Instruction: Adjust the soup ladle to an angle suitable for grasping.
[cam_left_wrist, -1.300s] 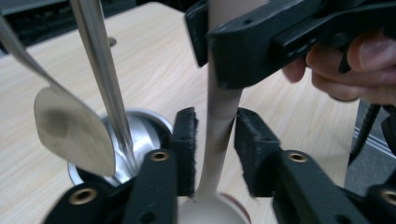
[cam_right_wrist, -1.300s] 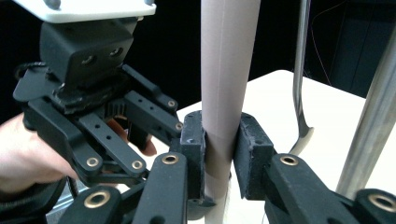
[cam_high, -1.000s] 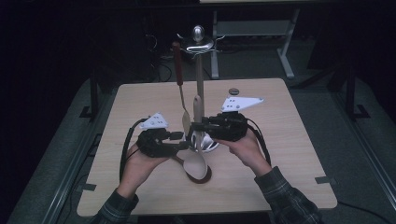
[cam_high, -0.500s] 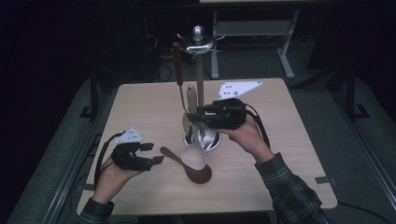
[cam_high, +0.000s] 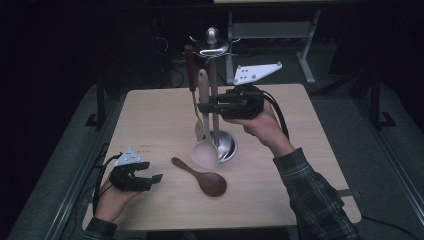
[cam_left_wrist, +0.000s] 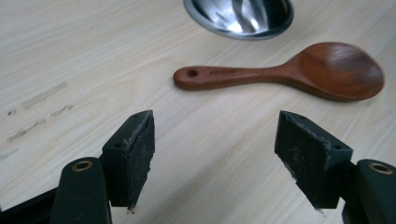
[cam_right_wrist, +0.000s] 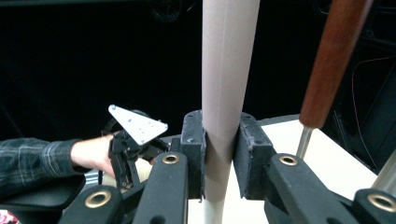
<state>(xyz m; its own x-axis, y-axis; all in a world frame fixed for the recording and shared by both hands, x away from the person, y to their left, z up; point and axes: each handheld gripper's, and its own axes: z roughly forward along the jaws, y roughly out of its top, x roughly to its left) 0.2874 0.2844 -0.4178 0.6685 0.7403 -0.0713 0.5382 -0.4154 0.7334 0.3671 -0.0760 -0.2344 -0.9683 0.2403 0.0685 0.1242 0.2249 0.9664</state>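
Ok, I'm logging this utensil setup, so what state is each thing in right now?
Left gripper: open, empty, jaws just opened, low over the table.
Right gripper: shut on the pale spatula's handle.
Pale spatula: held upright, lifted beside the stand.
Wooden spoon: lying flat on the table, untouched.
Utensil stand: upright.
Brown-handled utensil: hanging from the stand.

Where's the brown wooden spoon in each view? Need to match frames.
High view: brown wooden spoon lies flat on the table, lower centre, before the steel stand base.
Left gripper view: upper right, beyond the open claw.
Right gripper view: not in it.
Shared landmark: the steel stand base.
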